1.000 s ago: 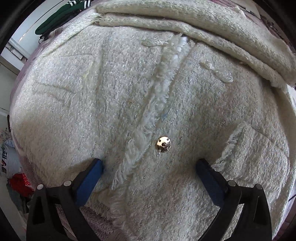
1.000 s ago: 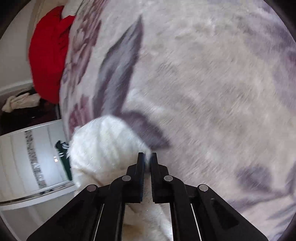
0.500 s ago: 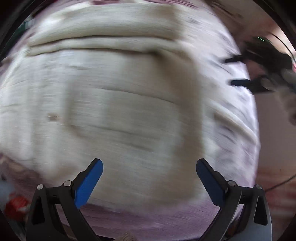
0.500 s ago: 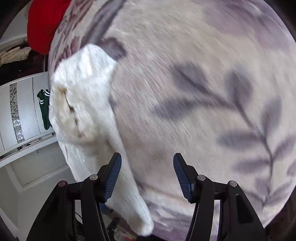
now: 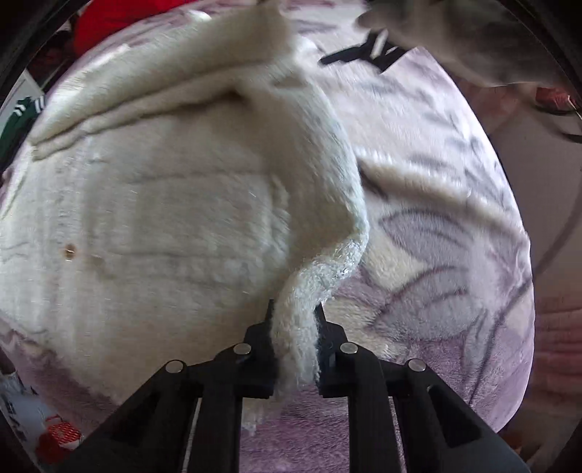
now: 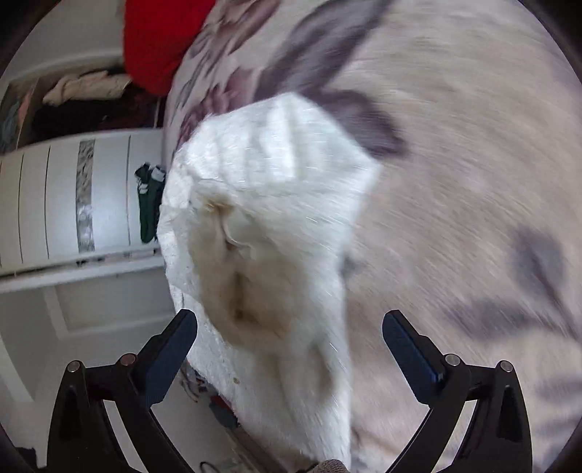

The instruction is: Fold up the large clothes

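Floral blanket beneath. Jacket thick, soft, floppy; grab hems. Left gripper closing on hem strip beside jacket's right edge. Right gripper opening, empty.

The left claw points steeply down, its jaws closing on a pinched fold of fluffy cream-white knitted jacket. The right claw is tilted downward, jaws opening wide, nothing pressed between them.

Fluffy white tweed jacket motion-blurred; lower hem cut by frame edge. Floral lilac fleece blanket smeared. Grey blurred shape at top edge, unidentifiable.
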Available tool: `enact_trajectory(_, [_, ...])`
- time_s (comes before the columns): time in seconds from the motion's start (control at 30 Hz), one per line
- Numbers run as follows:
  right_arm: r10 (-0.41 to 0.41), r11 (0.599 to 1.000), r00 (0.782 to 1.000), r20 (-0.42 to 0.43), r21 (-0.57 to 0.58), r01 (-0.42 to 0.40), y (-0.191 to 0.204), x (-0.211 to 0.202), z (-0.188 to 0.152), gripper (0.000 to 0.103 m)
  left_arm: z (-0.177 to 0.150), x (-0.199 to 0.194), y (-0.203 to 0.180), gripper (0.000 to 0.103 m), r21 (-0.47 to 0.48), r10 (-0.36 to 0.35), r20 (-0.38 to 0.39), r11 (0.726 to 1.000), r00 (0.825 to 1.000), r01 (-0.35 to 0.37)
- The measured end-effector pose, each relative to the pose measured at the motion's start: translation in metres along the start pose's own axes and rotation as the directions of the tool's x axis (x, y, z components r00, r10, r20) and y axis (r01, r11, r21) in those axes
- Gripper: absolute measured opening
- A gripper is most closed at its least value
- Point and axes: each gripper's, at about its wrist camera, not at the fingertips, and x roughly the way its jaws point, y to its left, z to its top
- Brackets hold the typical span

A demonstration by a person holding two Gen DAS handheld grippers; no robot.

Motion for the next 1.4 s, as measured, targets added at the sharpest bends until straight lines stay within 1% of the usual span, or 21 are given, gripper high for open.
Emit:
enact_trajectory(0.1, [-0.065, 0.996, 0.997, -0.032, -0.056, 0.064, 0.012, 0.033, 0.022, 0.103, -0.002, -0.019, 0.01, 0.012, -0.025, 0.003, 0.042, 1.0, 0.999, -0.002])
enact_trajectory(0.17, [-0.138, 0.988, 0.989, -0.057, -0.071, 0.134, 0.007, 0.052, 0.034, 0.103, -0.006, -0.033, 0.013, 0.012, -0.043, 0.003, 0.069, 0.999, 0.998, 0.0])
enact_trajectory(0.27, [-0.099, 0.995, 0.99, -0.104, 0.0, 0.099, -0.002, 0.06, 0.048, 0.103, -0.015, -0.057, 0.028, 0.011, -0.082, 0.002, 0.113, 0.997, 0.994, 0.007])
enact_trajectory(0.3, [-0.067, 0.997, 0.992, -0.11, 0.032, 0.071, -0.004, 0.058, 0.052, 0.103, -0.013, -0.061, 0.024, 0.011, -0.096, 0.002, 0.125, 0.995, 0.992, 0.01])
enact_trajectory(0.33, [-0.035, 0.998, 0.995, -0.095, 0.049, 0.04, -0.004, 0.055, 0.054, 0.099, -0.013, -0.069, 0.032, 0.011, -0.116, 0.001, 0.141, 0.993, 0.99, 0.016])
enact_trajectory(0.37, [-0.009, 0.998, 0.997, -0.079, 0.06, 0.014, -0.001, 0.053, 0.056, 0.065, -0.012, -0.078, 0.041, 0.011, -0.138, 0.002, 0.156, 0.99, 0.988, 0.02])
enact_trajectory(0.4, [0.006, 0.998, 0.996, -0.09, 0.063, -0.001, 0.002, 0.055, 0.056, 0.042, -0.012, -0.079, 0.044, 0.011, -0.154, 0.001, 0.164, 0.988, 0.987, 0.024])
enact_trajectory(0.43, [0.0, 0.997, 0.995, -0.099, 0.073, 0.007, 0.003, 0.053, 0.056, 0.035, -0.012, -0.086, 0.054, 0.011, -0.178, -0.002, 0.176, 0.983, 0.984, 0.034])
enact_trajectory(0.57, [-0.077, 0.994, 0.995, -0.069, 0.072, 0.082, 0.037, 0.046, 0.05, 0.029, -0.006, -0.104, 0.089, 0.011, -0.277, 0.003, 0.219, 0.959, 0.976, 0.059])
enact_trajectory(0.67, [-0.147, 0.985, 0.988, -0.052, 0.085, 0.152, 0.076, 0.027, 0.042, 0.028, -0.003, -0.114, 0.118, 0.011, -0.349, 0.017, 0.243, 0.935, 0.97, 0.071])
enact_trajectory(0.73, [-0.255, 0.967, 0.965, -0.055, 0.008, 0.256, 0.125, 0.023, 0.04, 0.027, -0.006, -0.126, 0.148, 0.011, -0.41, 0.012, 0.255, 0.907, 0.967, 0.097])
enact_trajectory(0.8, [-0.314, 0.949, 0.948, -0.053, -0.064, 0.31, 0.179, 0.031, 0.037, 0.027, -0.01, -0.135, 0.179, 0.011, -0.464, 0.003, 0.266, 0.877, 0.964, 0.125])
enact_trajectory(0.9, [-0.376, 0.923, 0.925, -0.061, -0.111, 0.368, 0.244, 0.057, 0.035, 0.027, -0.022, -0.146, 0.239, 0.011, -0.56, 0.019, 0.29, 0.814, 0.957, 0.153])
enact_trajectory(1.0, [-0.44, 0.897, 0.895, -0.07, -0.088, 0.434, 0.304, 0.107, 0.042, 0.027, -0.036, -0.143, 0.292, 0.011, -0.637, 0.038, 0.289, 0.754, 0.957, 0.162])
enact_trajectory(1.1, [-0.497, 0.868, 0.864, -0.08, -0.05, 0.494, 0.341, 0.167, 0.04, 0.027, -0.053, -0.126, 0.354, 0.011, -0.709, 0.053, 0.275, 0.686, 0.96, 0.165])
enact_trajectory(1.17, [-0.539, 0.842, 0.838, -0.084, -0.035, 0.538, 0.364, 0.214, 0.039, 0.027, -0.062, -0.11, 0.388, 0.01, -0.746, 0.037, 0.269, 0.64, 0.962, 0.184])
enact_trajectory(1.27, [-0.622, 0.783, 0.779, -0.082, -0.044, 0.621, 0.382, 0.27, 0.037, 0.027, -0.069, -0.075, 0.432, 0.01, -0.784, 0.019, 0.245, 0.592, 0.969, 0.187])
enact_trajectory(1.3, [-0.66, 0.751, 0.747, -0.08, -0.054, 0.658, 0.386, 0.292, 0.038, 0.027, -0.071, -0.061, 0.444, 0.01, -0.796, 0.007, 0.24, 0.574, 0.971, 0.193])
enact_trajectory(1.33, [-0.688, 0.726, 0.721, -0.079, -0.068, 0.685, 0.388, 0.306, 0.039, 0.027, -0.072, -0.045, 0.453, 0.011, -0.802, -0.016, 0.224, 0.565, 0.974, 0.194])
enact_trajectory(1.37, [-0.707, 0.707, 0.703, -0.075, -0.067, 0.704, 0.39, 0.319, 0.041, 0.027, -0.073, -0.035, 0.46, 0.011, -0.807, -0.036, 0.214, 0.557, 0.976, 0.198])
enact_trajectory(1.4, [-0.72, 0.694, 0.689, -0.079, -0.061, 0.718, 0.391, 0.33, 0.042, 0.03, -0.074, -0.018, 0.469, 0.012, -0.816, -0.082, 0.198, 0.539, 0.977, 0.211])
